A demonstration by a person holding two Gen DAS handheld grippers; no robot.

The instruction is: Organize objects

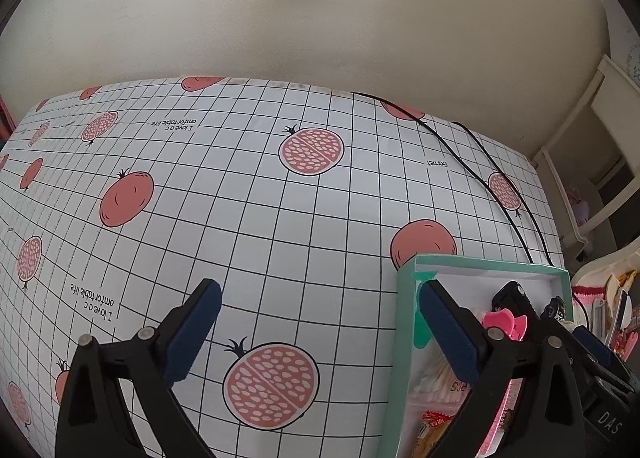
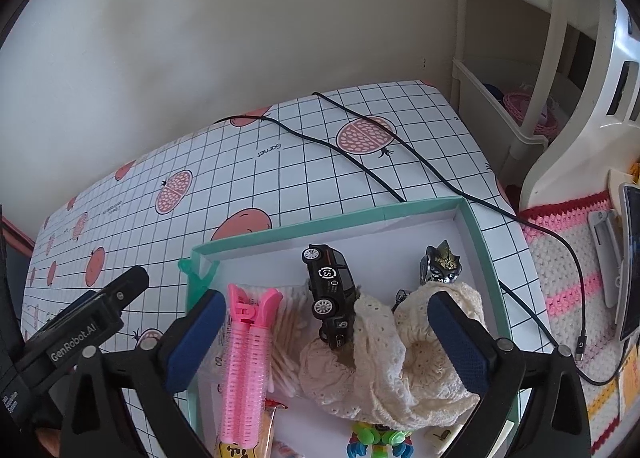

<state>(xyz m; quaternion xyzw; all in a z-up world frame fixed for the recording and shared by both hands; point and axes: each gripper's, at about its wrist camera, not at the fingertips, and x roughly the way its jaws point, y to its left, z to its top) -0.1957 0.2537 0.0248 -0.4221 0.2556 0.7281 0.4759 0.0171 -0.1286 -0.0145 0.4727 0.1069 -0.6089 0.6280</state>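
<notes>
Both my claws wide open, nothing held, objects sitting in the teal box.

My right gripper point(image 2: 326, 342) hangs over the box point(image 2: 474, 234) w/ jaws spread full, pads clear of everything; between them lie a cream lace cloth point(image 2: 400, 358) bunched up, a black toy car point(image 2: 330, 284) tipped on its side against the cloth, and a pink hair roller clip point(image 2: 246, 362) lying over a pack of cotton swabs point(image 2: 288, 338). Further out: a silver-gold mask figure point(image 2: 440, 264) near the box's far right corner, a green-blue toy point(image 2: 378, 440) at the near edge. My left gripper point(image 1: 318, 332) is also wide, empty, over the pomegranate-print tablecloth point(image 1: 280, 218) just left of the box wall. Black cable point(image 2: 360, 162) runs across the cloth behind the box.
</notes>
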